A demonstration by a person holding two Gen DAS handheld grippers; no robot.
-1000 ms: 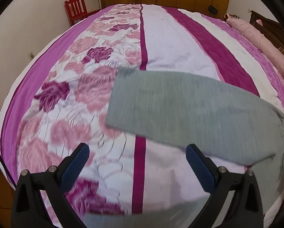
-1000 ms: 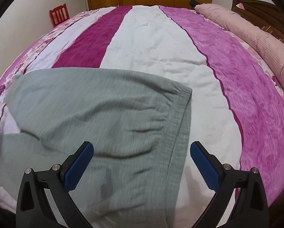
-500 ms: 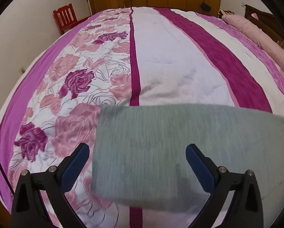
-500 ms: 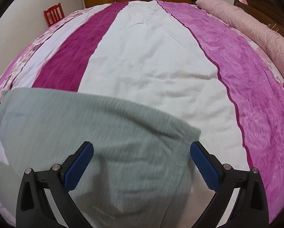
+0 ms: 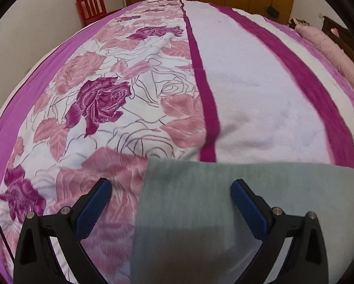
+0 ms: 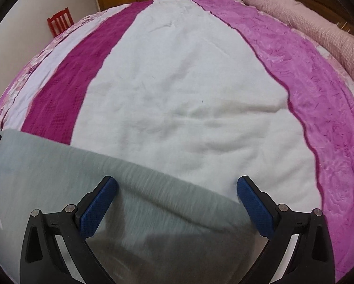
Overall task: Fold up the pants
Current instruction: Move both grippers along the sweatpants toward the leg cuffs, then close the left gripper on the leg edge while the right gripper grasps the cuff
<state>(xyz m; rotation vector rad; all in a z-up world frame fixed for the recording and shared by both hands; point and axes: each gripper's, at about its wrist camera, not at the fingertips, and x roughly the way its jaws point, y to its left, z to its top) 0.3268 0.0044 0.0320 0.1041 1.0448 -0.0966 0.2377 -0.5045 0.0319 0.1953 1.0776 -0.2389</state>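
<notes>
Tools wide apart — above pants

Grey-green knit pants are seen lying flat, spread sideways across the near part of a bedspread. One straight end is shown on the left; the fabric is blurred and looks smooth.

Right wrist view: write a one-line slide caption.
Open right gripper poised over the grey-green pants lying on a pink-and-white striped bedspread.
</notes>
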